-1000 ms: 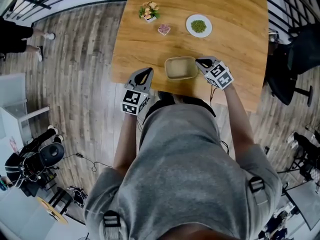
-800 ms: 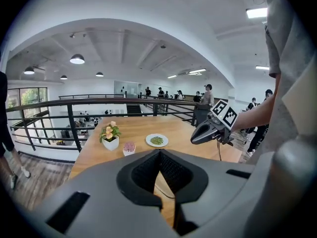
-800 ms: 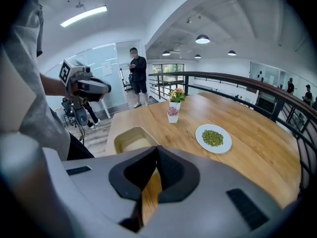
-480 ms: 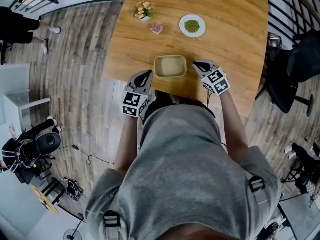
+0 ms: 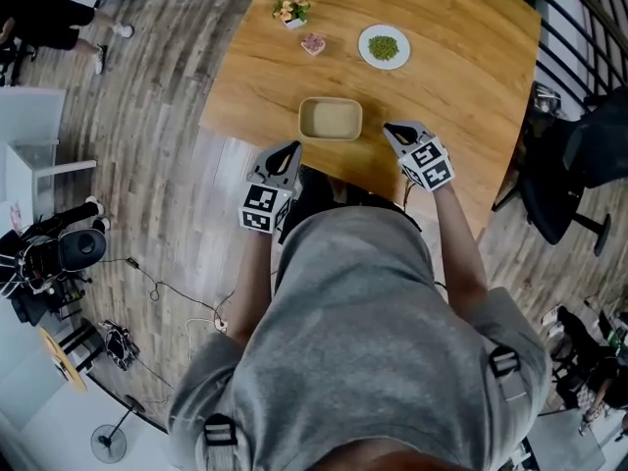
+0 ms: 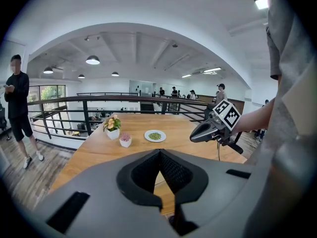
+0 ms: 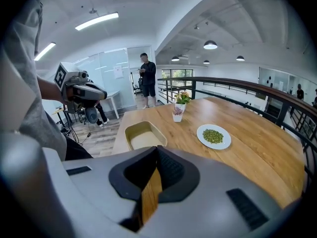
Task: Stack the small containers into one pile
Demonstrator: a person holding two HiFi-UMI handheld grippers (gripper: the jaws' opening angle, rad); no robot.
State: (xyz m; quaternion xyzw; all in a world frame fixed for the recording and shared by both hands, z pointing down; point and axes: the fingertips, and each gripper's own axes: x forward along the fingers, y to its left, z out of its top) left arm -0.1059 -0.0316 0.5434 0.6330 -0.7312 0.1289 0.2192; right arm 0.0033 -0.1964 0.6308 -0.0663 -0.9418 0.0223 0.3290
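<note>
- Right gripper [image 5: 394,130]: jaws pressed together, nothing between them; its own view [image 7: 157,151] shows only table wood past the tips.
- Left gripper [image 5: 290,150]: jaws also closed at the tips, empty [image 6: 159,153].
- Beige container [image 5: 332,121]: on the table, ahead of both claws and between them. It is forward-left of the right claw and forward-right of the left claw, and neither touches it.
- Right claw is near the container's right side, with a small gap. Its view has the container [image 7: 143,135] just ahead-left, open side up.
- Left claw tip sits at the table's near edge, just short of the container's near-left corner. The container is hidden behind the jaws in the left gripper view.
- Only one container in sight.
- Farther out past the container: white plate [image 5: 369,55] with green bits, small pink plant pot [image 5: 313,43], flower pot [image 5: 292,8].
- Wooden table [image 5: 461,67] is under everything.
- Each claw shows in the other's view, level with it and well apart.
</note>
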